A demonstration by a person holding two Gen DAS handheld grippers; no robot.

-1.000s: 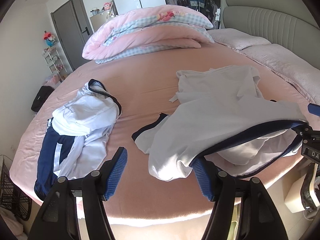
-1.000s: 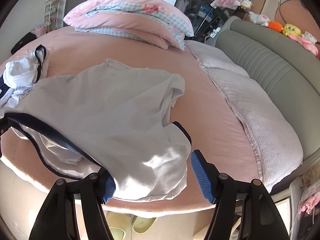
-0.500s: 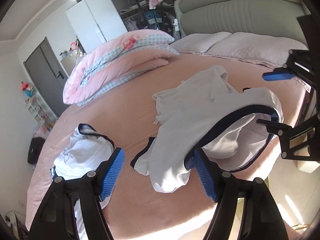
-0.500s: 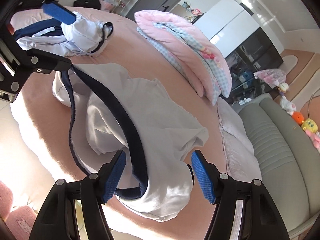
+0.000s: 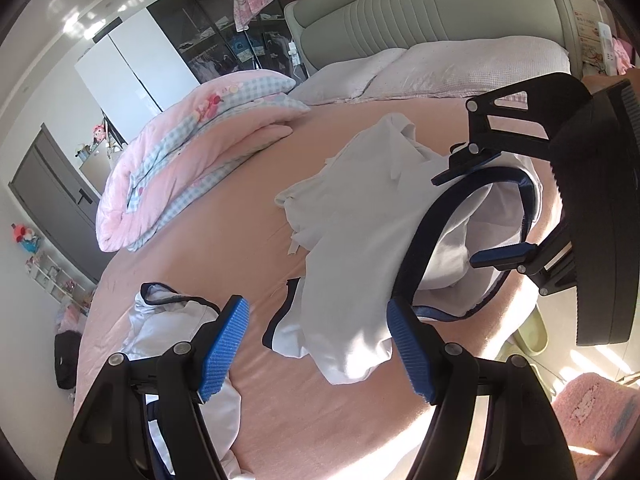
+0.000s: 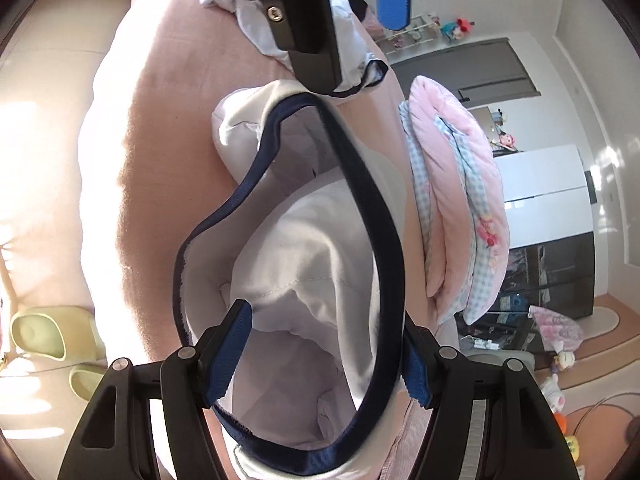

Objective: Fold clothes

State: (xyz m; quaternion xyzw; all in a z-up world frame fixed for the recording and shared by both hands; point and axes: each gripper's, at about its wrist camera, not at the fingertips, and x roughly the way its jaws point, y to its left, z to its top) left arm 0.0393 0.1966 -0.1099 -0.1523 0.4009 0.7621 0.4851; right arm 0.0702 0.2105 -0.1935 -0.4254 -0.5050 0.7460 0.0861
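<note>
The bed [image 5: 224, 240] is carrying everything. A folded quilt [image 5: 192, 152] is lying at the bed's far side. A white top [image 5: 352, 240] is sprawling crumpled over the bed's near edge, with its navy band [image 6: 360, 208] gaping as an open loop. A second pile [image 5: 172, 320] of white and navy clothes is sitting apart from the top, further along that edge.

The top is looking light, thin and limp, so it is likely sagging wherever it is not held. The band is looking thicker and firmer than the cloth. I judge it the best place to pinch, at two points well apart, so the body hangs flat.

The left hand-held gripper [image 5: 317, 306] is standing spread, and its jaws have just been opening. The band end is only leaning against one pad, with some cloth between the fingers. The right hand-held gripper [image 6: 324, 320] is also spread wide at the bed's edge. The loop is lying between and around its fingers, and one side is lying over a pad, but nothing is pinched.

No basket or box for folded clothes is showing near the bed. A dark wardrobe [image 5: 224, 44] is standing beyond the bed, its contents too small to tell.
</note>
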